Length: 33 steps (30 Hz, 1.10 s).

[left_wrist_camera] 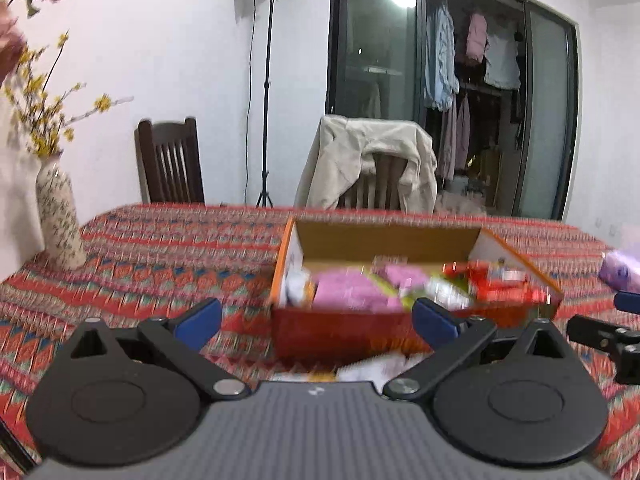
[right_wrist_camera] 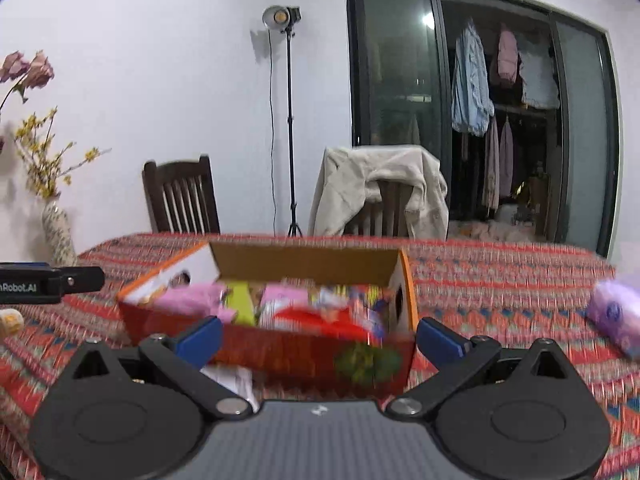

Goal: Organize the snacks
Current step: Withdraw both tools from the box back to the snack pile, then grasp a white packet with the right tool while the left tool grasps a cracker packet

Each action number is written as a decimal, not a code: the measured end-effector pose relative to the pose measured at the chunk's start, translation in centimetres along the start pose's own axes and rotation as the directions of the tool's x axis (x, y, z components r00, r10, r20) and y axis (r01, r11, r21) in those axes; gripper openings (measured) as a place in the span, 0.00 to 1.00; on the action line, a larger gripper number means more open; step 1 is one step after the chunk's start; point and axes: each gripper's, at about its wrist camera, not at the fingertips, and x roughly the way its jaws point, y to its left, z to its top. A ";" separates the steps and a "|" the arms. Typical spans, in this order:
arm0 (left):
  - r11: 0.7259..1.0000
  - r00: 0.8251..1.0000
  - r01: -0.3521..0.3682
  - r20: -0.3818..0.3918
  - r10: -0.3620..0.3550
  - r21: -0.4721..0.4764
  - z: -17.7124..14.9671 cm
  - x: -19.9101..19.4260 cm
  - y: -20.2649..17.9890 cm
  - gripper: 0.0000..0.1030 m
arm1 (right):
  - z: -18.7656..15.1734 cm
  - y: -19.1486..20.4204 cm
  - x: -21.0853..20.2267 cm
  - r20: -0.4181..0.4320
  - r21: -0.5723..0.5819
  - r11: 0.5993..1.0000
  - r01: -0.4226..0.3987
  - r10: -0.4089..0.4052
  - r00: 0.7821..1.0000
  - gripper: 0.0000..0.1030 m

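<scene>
Two grippers face an open cardboard box (left_wrist_camera: 412, 240) on a table under a red patterned tablecloth (left_wrist_camera: 160, 248). At far left stands a floral vase (left_wrist_camera: 60, 220) of yellow sprigs. The left gripper (left_wrist_camera: 316, 322) has its blue-padded fingers spread wide, holding nothing. Inside the box lie blurred snack packets: pink ones (left_wrist_camera: 348, 292) left, red ones (left_wrist_camera: 500, 284) right. The right gripper (right_wrist_camera: 318, 340), just before the box's near wall, is equally wide apart and empty. A purple packet (right_wrist_camera: 614, 316) lies on the cloth at far right.
</scene>
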 end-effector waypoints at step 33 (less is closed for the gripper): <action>1.000 1.000 -0.006 -0.027 0.006 0.002 -5.9 -0.2 1.3 1.00 | -4.7 1.1 5.0 -0.324 0.021 0.998 0.057 -0.047 0.945 0.96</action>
